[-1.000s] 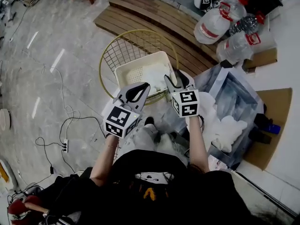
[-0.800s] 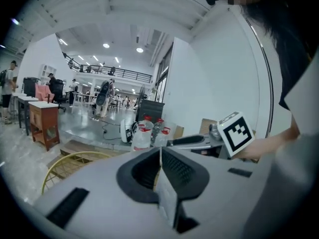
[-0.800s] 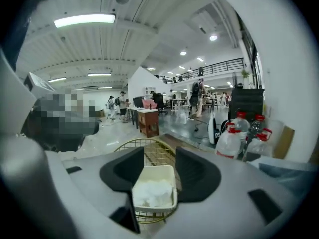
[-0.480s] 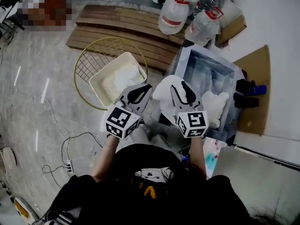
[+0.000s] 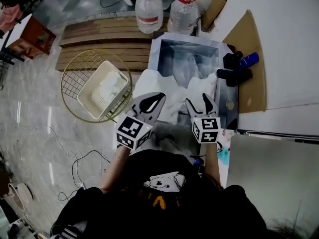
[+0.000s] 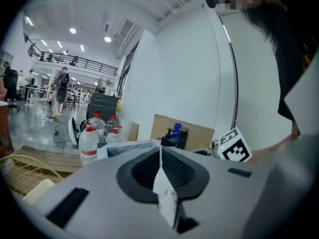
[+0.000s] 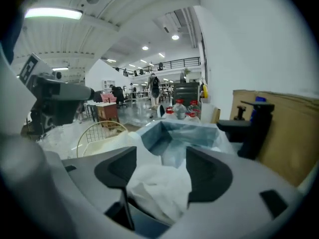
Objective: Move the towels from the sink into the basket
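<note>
Both grippers have swung away from the basket [image 5: 88, 94] and now hover at the near edge of the sink [image 5: 157, 50], with the basket off to the left of the left gripper [image 5: 157, 97]. The left gripper's jaws are pressed together with no towel between them. The right gripper [image 5: 200, 102] has just been opening; its jaws stand spread, and a crumpled white towel [image 5: 205, 85] shows between and just below them, not pinched. More towels [image 5: 159, 86] drape over the sink's edge just ahead of the left gripper, and others lie deeper in the sink beyond both grippers. White cloth lies in the basket.
</note>
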Tool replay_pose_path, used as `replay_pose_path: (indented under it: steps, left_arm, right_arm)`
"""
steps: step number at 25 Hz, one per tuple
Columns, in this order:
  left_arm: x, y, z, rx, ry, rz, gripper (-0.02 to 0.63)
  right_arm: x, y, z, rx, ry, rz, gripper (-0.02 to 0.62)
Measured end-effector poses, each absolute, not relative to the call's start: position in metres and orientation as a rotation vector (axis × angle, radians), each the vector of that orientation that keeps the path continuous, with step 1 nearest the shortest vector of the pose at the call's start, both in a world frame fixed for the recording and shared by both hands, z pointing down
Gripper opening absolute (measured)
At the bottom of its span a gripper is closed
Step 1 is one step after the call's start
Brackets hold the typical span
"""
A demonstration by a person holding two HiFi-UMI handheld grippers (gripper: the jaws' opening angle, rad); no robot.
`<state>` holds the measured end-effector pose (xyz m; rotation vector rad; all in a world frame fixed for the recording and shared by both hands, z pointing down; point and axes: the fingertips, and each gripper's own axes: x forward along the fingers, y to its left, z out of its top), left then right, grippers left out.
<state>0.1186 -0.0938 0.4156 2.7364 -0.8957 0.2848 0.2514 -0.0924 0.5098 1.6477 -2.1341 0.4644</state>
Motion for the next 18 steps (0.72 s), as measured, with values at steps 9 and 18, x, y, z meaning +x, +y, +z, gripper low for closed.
replay_pose_path:
  steps: [9,18]
  left_arm:
    - [0.17,-0.071,0.412,2.765,-0.882,0.318,0.018]
    - [0.156,-0.066,0.415,2.73,-1.007,0.378,0.018]
  right_arm:
    - [0.308,-0.085,0.598,1.42,-1.883,0.591,0.38]
    - [0.338,-0.121,0.664,1.128,-1.551,0.583,0.405]
